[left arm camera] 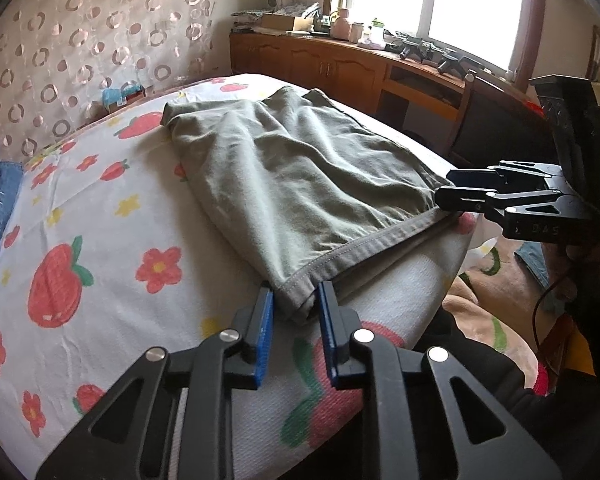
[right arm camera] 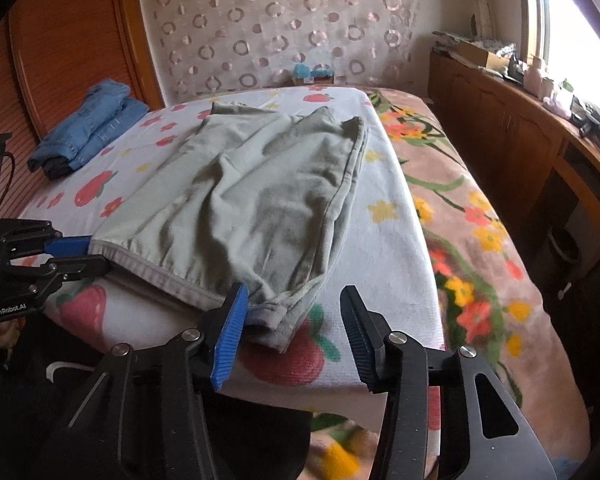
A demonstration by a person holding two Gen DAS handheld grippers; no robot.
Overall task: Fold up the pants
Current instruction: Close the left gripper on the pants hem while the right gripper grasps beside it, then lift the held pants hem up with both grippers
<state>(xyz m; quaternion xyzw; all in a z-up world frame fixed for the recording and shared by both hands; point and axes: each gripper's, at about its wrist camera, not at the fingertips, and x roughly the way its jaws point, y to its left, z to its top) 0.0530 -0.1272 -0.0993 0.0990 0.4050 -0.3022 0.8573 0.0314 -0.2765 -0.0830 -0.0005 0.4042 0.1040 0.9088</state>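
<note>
Folded jeans [right arm camera: 90,132] lie stacked at the far left corner of the bed, on the white sheet [right arm camera: 384,208] printed with strawberries and flowers. Toward the middle, I see the grey-green pants [right arm camera: 252,200] spread lengthwise on that sheet, reaching from near the far edge to the near edge, creased and already doubled over, with a stitched hem running along the near edge.

My left gripper [left arm camera: 296,312] sits at the left near corner of the pants. Its blue pads [left arm camera: 265,320] stand close on either side of the bunched hem corner, which fills the gap between them; I cannot tell from either view whether they actually press the cloth.

My right gripper [right arm camera: 296,320] sits at the right near corner of the pants. Its jaws stand apart: the left pad touches the hem corner, while the right pad is clear of the cloth over a bare patch of sheet, so nothing is clamped on this side.

Right of the sheet, a floral blanket [right arm camera: 472,240] covers the rest of the bed up to its right edge. Beyond that edge a wooden cabinet [right arm camera: 512,140] runs beneath the window [right arm camera: 576,36], its top crowded with small items.
</note>
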